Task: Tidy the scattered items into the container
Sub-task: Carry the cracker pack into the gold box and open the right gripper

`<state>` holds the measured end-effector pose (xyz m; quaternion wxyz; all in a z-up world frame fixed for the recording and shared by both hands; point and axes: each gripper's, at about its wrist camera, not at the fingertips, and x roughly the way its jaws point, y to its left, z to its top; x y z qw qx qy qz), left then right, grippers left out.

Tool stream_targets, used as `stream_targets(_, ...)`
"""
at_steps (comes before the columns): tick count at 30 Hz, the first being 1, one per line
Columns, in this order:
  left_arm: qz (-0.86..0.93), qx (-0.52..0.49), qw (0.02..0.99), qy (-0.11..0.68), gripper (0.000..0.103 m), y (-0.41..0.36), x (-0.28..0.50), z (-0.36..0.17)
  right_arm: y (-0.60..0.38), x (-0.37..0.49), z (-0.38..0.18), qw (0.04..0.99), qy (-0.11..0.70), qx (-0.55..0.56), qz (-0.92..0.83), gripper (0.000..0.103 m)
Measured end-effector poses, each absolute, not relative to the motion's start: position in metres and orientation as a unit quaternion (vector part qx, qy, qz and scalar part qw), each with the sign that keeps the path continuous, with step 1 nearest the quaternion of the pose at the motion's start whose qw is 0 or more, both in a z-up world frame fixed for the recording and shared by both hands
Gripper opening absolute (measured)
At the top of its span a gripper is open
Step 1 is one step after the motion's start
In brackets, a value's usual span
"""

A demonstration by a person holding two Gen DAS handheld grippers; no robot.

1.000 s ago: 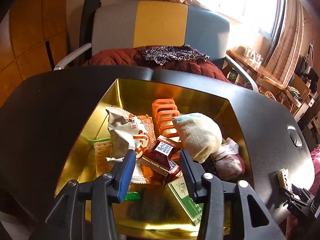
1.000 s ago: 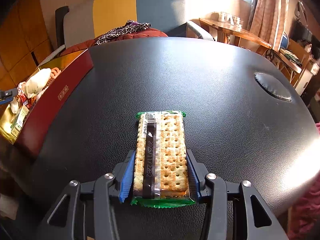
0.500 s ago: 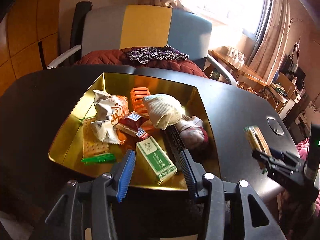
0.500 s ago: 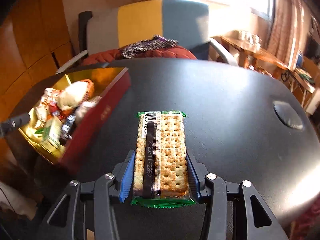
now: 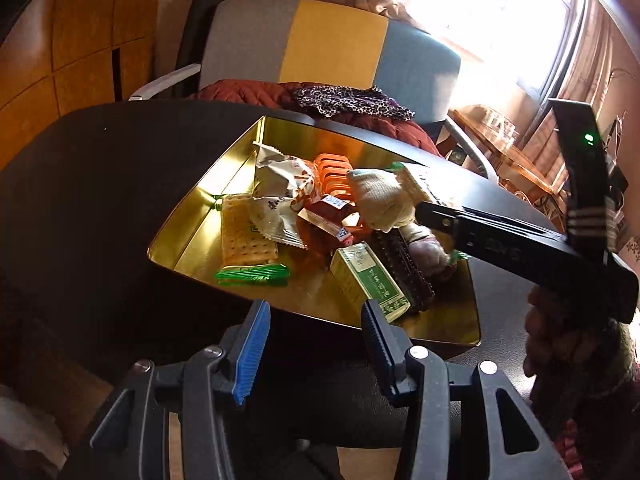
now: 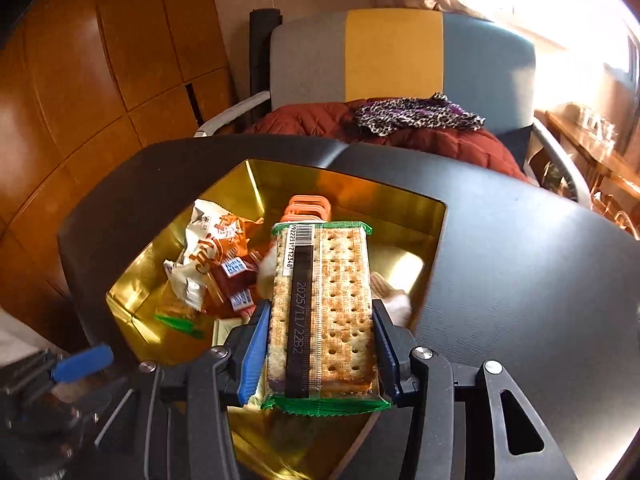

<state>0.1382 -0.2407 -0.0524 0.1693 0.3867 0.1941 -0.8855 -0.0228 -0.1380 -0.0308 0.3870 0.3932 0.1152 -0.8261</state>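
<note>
A gold-lined box (image 5: 192, 236) sits on the black table (image 5: 80, 184) and holds a cracker pack (image 5: 246, 240), snack bags, an orange rack (image 5: 332, 172), a white glove (image 5: 380, 196), a green box (image 5: 370, 276) and other items. My right gripper (image 6: 320, 344) is shut on a green-edged cracker pack (image 6: 324, 304) and holds it above the box (image 6: 424, 216); it also shows in the left wrist view (image 5: 416, 184), reaching in from the right. My left gripper (image 5: 314, 340) is open and empty, back from the box's near edge.
A grey, yellow and blue chair (image 5: 332, 44) with a red quilt (image 5: 256, 92) and a leopard cloth stands behind the table. Wooden panels (image 6: 100, 60) lie to the left. The left gripper shows at the lower left of the right wrist view (image 6: 80, 360).
My right gripper carried the cracker pack from the table's right side to above the box. My left gripper drew back out of the box, still open.
</note>
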Motion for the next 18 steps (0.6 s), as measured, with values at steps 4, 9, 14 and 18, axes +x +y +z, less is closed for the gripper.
stream_targets(4,-0.884,0.386,0.174,0.198,0.048,-0.247,0.14,-0.055,-0.152,-0.025,-0.038,0.38,0.126,0.4,-0.825,0.048)
stream_targets(9,-0.882,0.385,0.183,0.201,0.054,-0.252,0.141,-0.056,-0.154,-0.025,-0.048,0.372,0.129,0.415,-0.82,0.049)
stream_targets(14,-0.881,0.386,0.189,0.197,0.055,-0.252,0.14,-0.054,-0.148,-0.018,-0.047,0.37,0.132,0.408,-0.824,0.051)
stream_targets(18,-0.885,0.382,0.196,0.18,0.055,-0.246,0.137,-0.045,-0.137,-0.015,-0.039,0.368,0.116,0.401,-0.831,0.054)
